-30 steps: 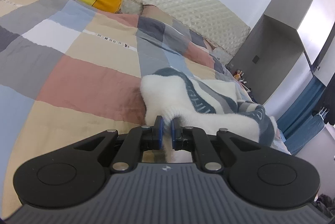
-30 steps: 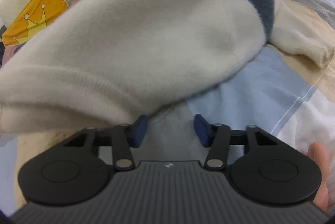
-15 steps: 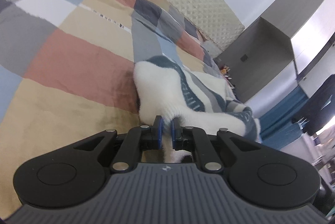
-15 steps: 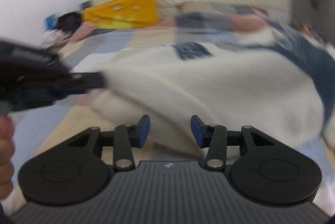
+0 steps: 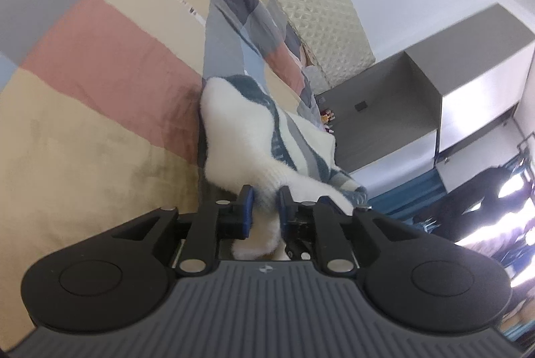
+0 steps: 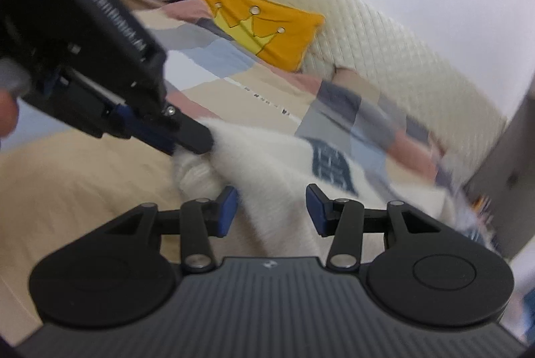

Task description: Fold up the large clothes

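My left claw is letting go: its jaws are opening, with a fluffy corner of the white-and-blue sweater between them, the pads barely touching it. The sweater lies bunched on the patchwork bedspread, right of the bed's middle. I judge this fold is just being laid down. My right claw hovers over the near part of the sweater, jaws apart, gripping nothing. Next I'd want to draw the left clear, then find a fresh edge.
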